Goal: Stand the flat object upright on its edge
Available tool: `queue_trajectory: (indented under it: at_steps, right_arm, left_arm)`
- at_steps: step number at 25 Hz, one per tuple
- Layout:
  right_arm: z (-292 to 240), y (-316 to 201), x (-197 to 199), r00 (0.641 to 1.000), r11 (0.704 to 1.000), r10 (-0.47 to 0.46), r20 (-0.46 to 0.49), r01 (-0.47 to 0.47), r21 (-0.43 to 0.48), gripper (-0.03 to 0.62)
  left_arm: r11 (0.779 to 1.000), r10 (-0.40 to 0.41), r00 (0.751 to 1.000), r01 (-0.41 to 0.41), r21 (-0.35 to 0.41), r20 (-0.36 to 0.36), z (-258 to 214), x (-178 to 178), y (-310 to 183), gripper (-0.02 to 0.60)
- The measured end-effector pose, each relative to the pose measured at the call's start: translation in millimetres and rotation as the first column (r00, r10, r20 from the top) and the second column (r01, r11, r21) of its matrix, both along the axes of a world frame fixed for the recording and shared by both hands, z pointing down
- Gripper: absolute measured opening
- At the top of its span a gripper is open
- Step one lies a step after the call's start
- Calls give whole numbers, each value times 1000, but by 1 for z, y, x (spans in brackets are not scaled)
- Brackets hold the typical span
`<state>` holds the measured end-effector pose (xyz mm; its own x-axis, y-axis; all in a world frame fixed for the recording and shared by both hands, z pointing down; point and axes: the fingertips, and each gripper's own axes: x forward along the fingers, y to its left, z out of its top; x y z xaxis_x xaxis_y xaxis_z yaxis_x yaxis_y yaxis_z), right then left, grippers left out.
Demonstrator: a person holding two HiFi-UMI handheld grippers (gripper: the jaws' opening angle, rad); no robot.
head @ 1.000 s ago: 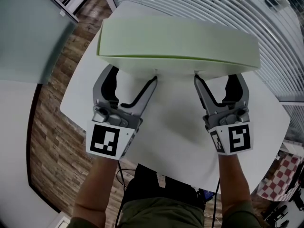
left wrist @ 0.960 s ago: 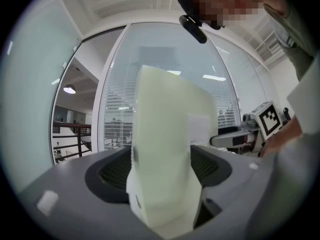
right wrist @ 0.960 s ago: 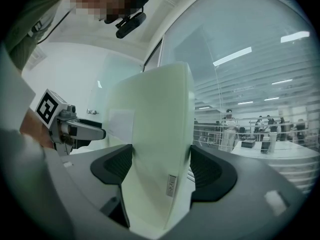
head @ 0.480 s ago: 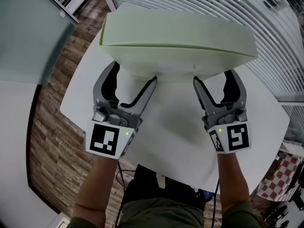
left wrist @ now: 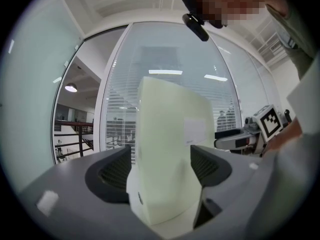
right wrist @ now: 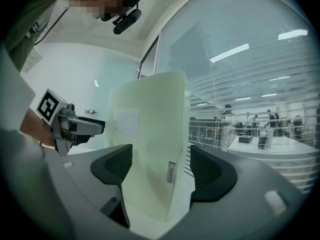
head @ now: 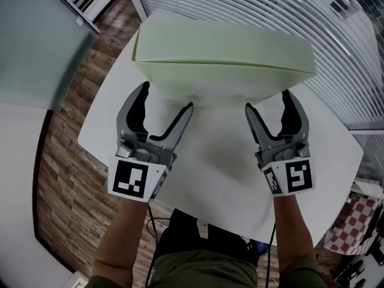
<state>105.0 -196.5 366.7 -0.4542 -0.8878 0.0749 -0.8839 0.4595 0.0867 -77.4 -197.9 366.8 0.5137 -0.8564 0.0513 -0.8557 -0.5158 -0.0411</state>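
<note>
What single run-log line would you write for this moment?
green slab: upright on table | left tool: open, facing slab | right tool: open, facing slab

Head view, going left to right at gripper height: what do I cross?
Wooden floor → left gripper, jaws open → bare white table → right gripper, jaws open → red-and-white checkered item at the far right edge. The pale green slab spans both grippers, so it is left out.

So the white table [head: 210, 179] sat on a wood-plank floor [head: 63, 179]. A pale green foam slab [head: 228, 56] stood on it, up on its long edge, toward the far side.
</note>
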Motion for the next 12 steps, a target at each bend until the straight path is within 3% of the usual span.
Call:
queue_trajectory:
  at_steps: [12]
  right_arm:
    - [-23,27,15,999,999,34,-25,-34,-4,344]
  left_arm:
    - [1000,-16,1000,16,16,22,-24,-4,24,329]
